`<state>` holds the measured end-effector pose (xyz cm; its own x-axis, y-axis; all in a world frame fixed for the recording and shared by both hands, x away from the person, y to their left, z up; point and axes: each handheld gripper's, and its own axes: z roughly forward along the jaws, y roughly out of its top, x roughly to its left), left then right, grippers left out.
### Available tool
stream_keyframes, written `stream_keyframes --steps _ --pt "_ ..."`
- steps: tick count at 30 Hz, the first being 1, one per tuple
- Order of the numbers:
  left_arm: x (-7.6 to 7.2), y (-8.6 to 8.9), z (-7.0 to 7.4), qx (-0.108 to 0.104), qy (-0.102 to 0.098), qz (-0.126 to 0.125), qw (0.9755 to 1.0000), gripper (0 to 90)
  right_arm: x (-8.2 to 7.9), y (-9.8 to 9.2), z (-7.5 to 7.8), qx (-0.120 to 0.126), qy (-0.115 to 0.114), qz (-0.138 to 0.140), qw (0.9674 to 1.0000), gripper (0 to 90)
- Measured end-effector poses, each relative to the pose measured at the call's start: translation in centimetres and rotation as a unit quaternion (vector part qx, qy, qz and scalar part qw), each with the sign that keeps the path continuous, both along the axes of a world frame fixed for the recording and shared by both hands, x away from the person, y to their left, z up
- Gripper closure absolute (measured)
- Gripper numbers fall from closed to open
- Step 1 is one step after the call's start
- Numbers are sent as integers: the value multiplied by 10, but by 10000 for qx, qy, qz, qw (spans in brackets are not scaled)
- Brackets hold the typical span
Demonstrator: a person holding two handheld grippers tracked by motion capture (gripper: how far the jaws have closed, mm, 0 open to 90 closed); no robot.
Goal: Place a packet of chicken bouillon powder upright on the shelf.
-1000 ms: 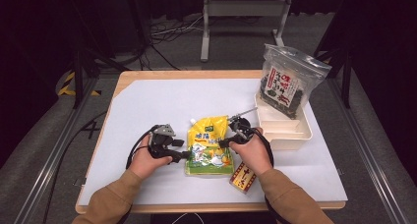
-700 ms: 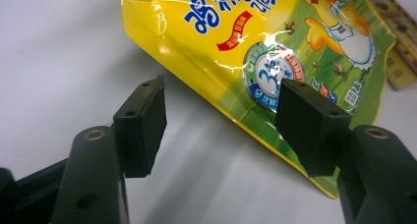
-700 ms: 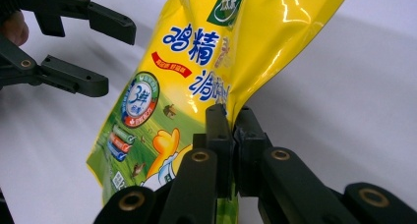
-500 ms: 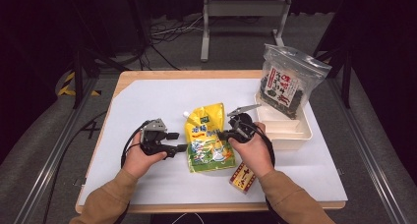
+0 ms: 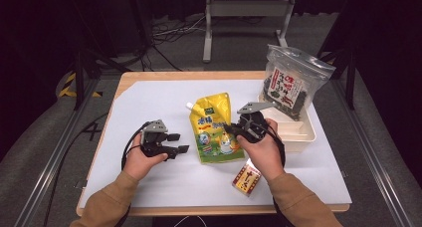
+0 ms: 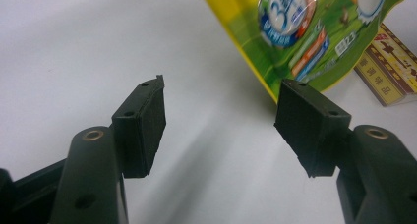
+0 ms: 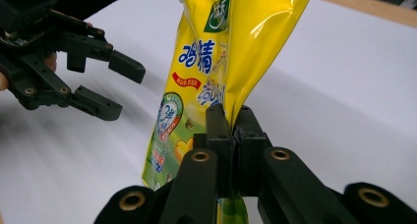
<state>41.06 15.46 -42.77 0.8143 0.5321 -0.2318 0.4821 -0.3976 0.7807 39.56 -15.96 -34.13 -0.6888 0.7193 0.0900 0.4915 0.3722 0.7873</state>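
Right tongs point(image 7: 230, 130) clamped on glossy yellow spouted plastic pouch point(image 5: 213, 127), raised off white desk point(image 5: 149, 97); left tongs point(image 5: 178, 143) apart beside pouch. Risk: slick film slips from edge pinch, pouch drops.

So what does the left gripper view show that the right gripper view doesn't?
Left gripper view alone: its own left gripper with jaws open over bare white table, plus a small brown box beside the pouch. Right gripper view alone: the right gripper shut on the pouch's edge, with the pouch's top and green logo in sight. Both: the yellow pouch and the white tabletop.
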Motion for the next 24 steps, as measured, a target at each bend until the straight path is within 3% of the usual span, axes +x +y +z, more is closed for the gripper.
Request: stream_keyframes --steps 12,24 --pt "1 4 0 -20 -45 77 10000 367 -9 -20 26 190 -594 -114 9980 877" --pt "2 8 0 -22 -40 175 9998 373 -17 -41 45 197 -1245 -307 9916 877"
